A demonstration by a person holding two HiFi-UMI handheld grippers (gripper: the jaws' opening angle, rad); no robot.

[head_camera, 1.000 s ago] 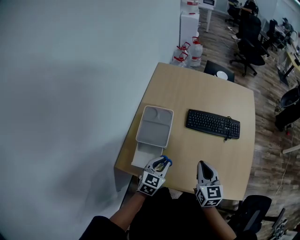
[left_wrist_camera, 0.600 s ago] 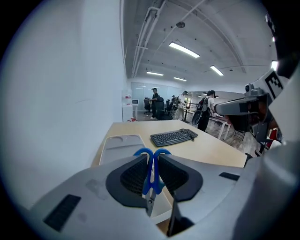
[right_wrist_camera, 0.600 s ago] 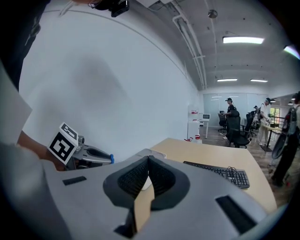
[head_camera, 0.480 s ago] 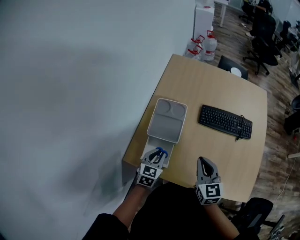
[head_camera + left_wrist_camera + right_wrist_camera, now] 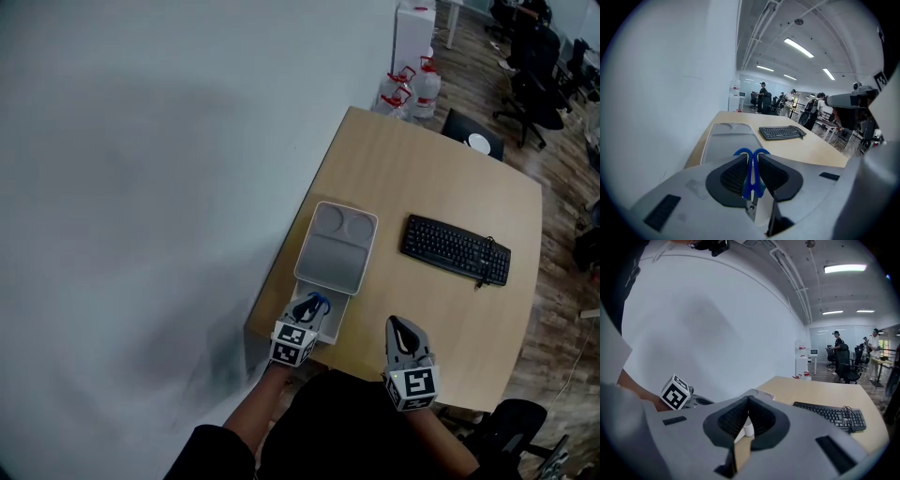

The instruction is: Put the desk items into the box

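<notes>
Scissors (image 5: 749, 174) at the box (image 5: 332, 328), lower centre
Left gripper view shows our left gripper (image 5: 751, 158) clamping them; our right gripper (image 5: 748, 402) is closed, empty.

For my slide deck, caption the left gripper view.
Left gripper holding blue-handled scissors before the grey box, keyboard beyond.

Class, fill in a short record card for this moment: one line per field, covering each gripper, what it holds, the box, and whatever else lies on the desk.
left gripper: shut on the blue-handled scissors, over the open near end of the box
right gripper: shut, nothing held, over the near edge of the desk
box: at the desk's left side, by the wall
lid: grey, covers the box's far part
keyboard: black, right of the box, apart from both grippers
</notes>
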